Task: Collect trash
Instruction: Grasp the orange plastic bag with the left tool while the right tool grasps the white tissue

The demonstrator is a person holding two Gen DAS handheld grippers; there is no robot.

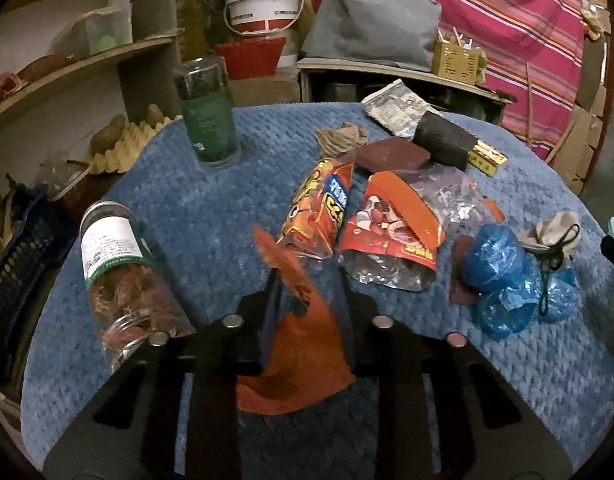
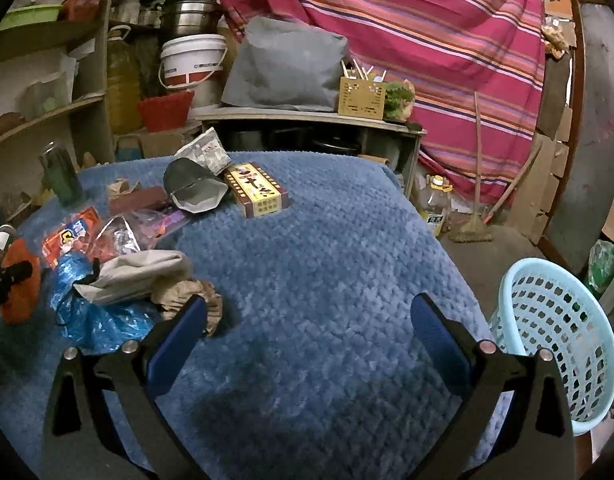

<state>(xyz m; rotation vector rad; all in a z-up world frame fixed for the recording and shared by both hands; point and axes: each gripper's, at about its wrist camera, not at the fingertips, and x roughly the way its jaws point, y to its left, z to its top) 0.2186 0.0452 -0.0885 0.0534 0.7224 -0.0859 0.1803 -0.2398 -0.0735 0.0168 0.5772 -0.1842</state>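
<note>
Left wrist view: your left tongs pinch an orange wrapper.
Right tongs: spread, empty.
Basket: far right, nearer them.

Dim, warm indoor light. The surface carries a blue knitted cover. Directly behind it stands a low cabinet bearing a grey cushion and a small yellow box. A pink striped cloth hangs behind and right of the cabinet. Left of the cabinet: a white bucket, a red basket, and curved wooden shelves. Right of the cabinet, a broom stands on a grey floor near stacked cardboard.
</note>
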